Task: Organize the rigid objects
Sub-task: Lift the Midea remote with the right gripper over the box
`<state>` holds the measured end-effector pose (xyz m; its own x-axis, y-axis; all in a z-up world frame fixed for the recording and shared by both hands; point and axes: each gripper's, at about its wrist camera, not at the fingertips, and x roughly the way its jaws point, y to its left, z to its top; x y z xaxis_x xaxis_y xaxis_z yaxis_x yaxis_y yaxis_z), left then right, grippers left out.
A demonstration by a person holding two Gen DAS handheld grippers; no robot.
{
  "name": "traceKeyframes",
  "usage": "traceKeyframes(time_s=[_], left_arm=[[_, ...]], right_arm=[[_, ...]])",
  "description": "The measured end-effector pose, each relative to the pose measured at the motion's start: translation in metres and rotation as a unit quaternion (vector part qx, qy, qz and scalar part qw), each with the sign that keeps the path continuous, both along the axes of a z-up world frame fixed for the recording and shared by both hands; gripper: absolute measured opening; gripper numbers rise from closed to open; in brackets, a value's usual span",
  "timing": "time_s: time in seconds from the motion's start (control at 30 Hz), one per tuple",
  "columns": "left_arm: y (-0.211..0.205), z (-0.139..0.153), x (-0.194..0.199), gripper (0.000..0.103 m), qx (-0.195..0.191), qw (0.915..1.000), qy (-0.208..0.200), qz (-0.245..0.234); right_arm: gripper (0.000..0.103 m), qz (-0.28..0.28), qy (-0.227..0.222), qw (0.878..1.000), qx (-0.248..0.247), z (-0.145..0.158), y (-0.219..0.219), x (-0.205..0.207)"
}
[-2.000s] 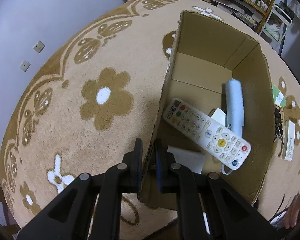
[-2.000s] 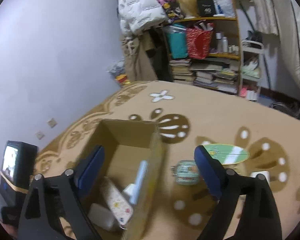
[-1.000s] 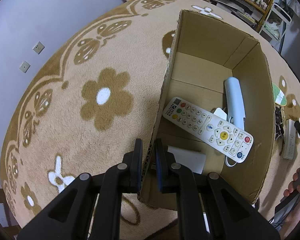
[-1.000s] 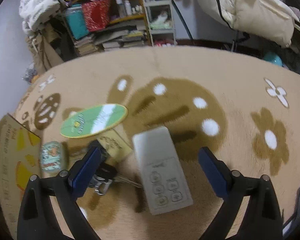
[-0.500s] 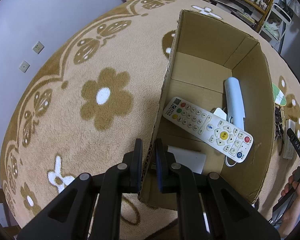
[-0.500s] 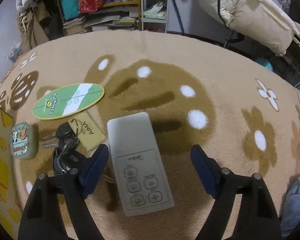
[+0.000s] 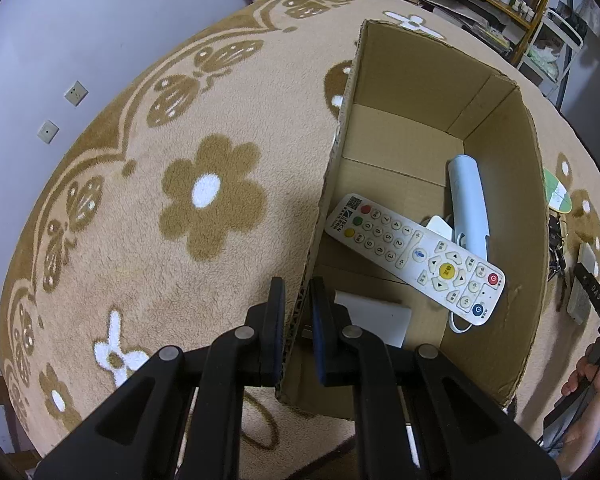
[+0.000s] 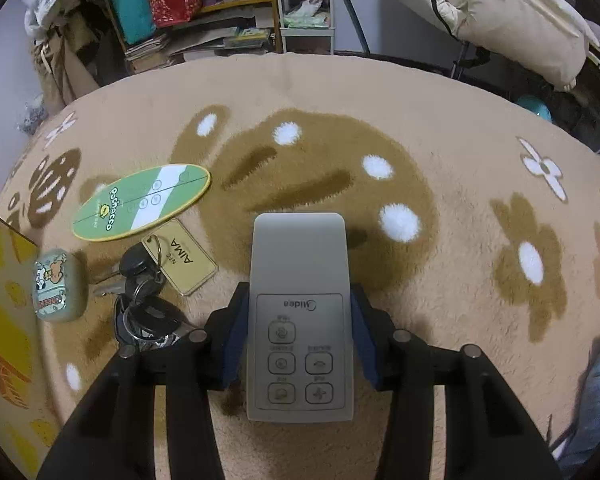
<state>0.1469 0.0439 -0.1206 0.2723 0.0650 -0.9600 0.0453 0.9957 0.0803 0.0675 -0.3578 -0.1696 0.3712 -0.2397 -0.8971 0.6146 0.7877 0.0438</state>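
Note:
My left gripper [image 7: 296, 292] is shut on the near wall of the open cardboard box [image 7: 332, 152] and points steeply down. Inside the box lie a white remote with coloured buttons [image 7: 416, 256], a light blue handheld device [image 7: 468, 200] and a flat white block [image 7: 374, 318]. On the carpet to the right of the box lies a grey remote [image 8: 299, 264]. My right gripper [image 8: 299, 296] straddles the remote, its jaws closing. Both blue pads [image 8: 236, 332] meet the remote's long edges.
Left of the grey remote lie a green oval card [image 8: 140, 200], a bunch of keys with a yellow tag [image 8: 148, 296] and a small pale green case [image 8: 58, 290]. The box's printed outer wall [image 8: 4, 320] is at far left. Shelves [image 8: 204, 12] stand behind the carpet.
My right gripper has come down over the grey remote, and its jaws have narrowed from wide apart onto the remote's sides. The left gripper and the box have not moved.

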Motion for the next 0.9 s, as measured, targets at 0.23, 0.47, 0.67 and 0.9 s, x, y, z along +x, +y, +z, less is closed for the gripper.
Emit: traceKeyframes(time_s=[0.23,0.47,0.67,0.9], left_arm=[[0.0,-0.001,0.0,0.011,0.001,1.0,0.001,0.0],[-0.001,0.0,-0.001,0.011,0.006,1.0,0.0,-0.002],[0.0,0.0,-0.001,0.011,0.005,1.0,0.001,-0.002],[-0.001,0.0,-0.002,0.011,0.006,1.0,0.0,-0.001]], right_arm=[[0.051,0.019,-0.014,1.0,-0.016,0.015,0.01,0.003],[0.051,0.049,-0.079,0.995,-0.024,0.059,0.03,0.007],[0.051,0.103,-0.153,0.983,0.005,0.095,0.063,0.016],[0.051,0.189,-0.184,0.965,0.002,0.111,0.125,0.033]])
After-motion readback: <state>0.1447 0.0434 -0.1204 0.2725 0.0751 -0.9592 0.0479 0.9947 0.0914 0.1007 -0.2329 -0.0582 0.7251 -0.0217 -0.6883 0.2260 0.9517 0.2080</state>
